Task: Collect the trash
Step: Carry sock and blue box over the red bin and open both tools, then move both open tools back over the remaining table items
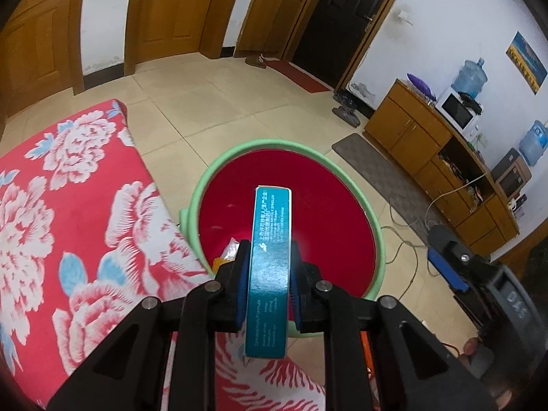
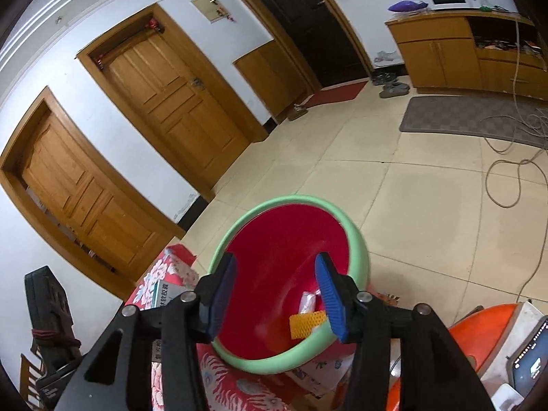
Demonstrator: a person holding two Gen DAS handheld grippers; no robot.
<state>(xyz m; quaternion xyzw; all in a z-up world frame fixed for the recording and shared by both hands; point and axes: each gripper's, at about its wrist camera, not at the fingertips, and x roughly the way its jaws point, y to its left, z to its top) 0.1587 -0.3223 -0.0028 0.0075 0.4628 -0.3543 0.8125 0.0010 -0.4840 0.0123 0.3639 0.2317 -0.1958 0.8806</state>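
Teal box (image 1: 270,267) is clamped in my left fingers (image 1: 269,274), over the red bin (image 1: 342,205) with its green rim. Right fingers (image 2: 274,294) sit apart, empty, above the same bin. Floral-cloth desk (image 1: 68,205) left, tiled floor (image 1: 239,102) and wooden doors (image 2: 171,96) beyond.

teal box (image 1: 270,267): "Composition/Formula" | other print too small

Left gripper (image 1: 269,274), jaws closed on a held item, pointing toward 12 o'clock. Right gripper (image 2: 275,294), jaws spread apart, nothing between them.
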